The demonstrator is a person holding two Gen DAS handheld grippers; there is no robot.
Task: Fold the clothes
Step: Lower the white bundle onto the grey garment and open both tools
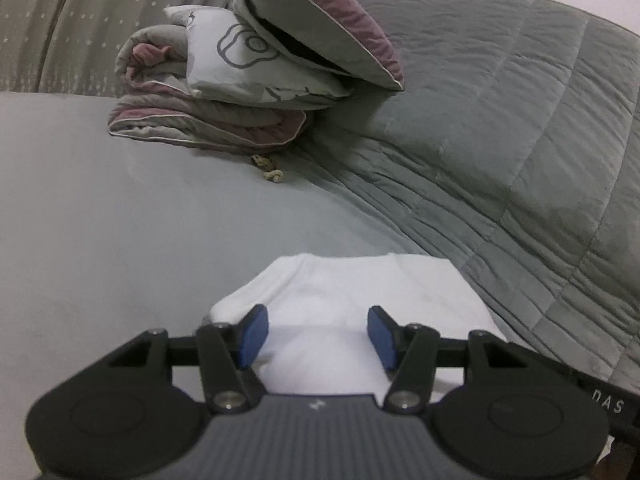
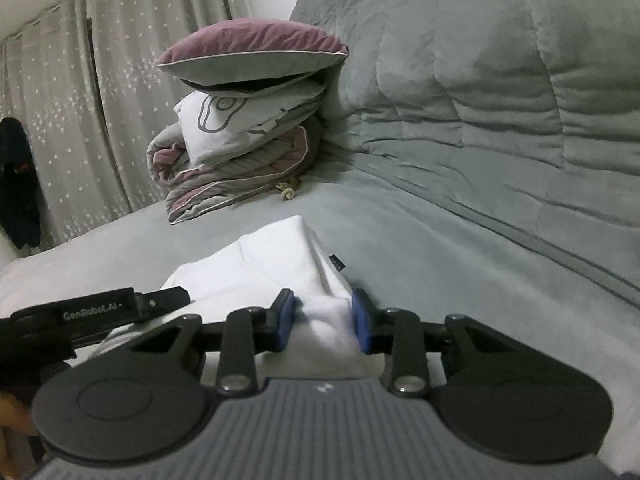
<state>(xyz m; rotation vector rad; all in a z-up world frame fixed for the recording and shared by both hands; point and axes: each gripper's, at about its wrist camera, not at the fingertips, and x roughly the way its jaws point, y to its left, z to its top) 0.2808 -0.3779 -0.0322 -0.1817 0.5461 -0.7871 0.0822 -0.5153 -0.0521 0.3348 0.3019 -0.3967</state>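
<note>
A folded white garment [image 1: 360, 284] lies on the pale grey bed sheet [image 1: 100, 220] directly ahead of both grippers. My left gripper [image 1: 318, 336] hovers at the garment's near edge, its blue pads [image 1: 254, 336] wide apart and the white cloth showing in the gap without being pinched. In the right wrist view the same garment [image 2: 260, 268] has a small dark tag at its right edge. My right gripper [image 2: 324, 322] has its blue pads [image 2: 286, 320] pressed onto a bunched near corner of the white cloth. A black bar marked GenRobot.AI [image 2: 96, 310] crosses the lower left.
A stack of pillows and a folded quilt [image 1: 248, 80] sits at the far side of the bed, with a small knotted cord [image 1: 272, 172] in front of it. A grey quilted cover [image 1: 500, 120] rises on the right. Star-patterned curtains [image 2: 60, 120] and a dark hanging garment [image 2: 18, 188] stand on the left.
</note>
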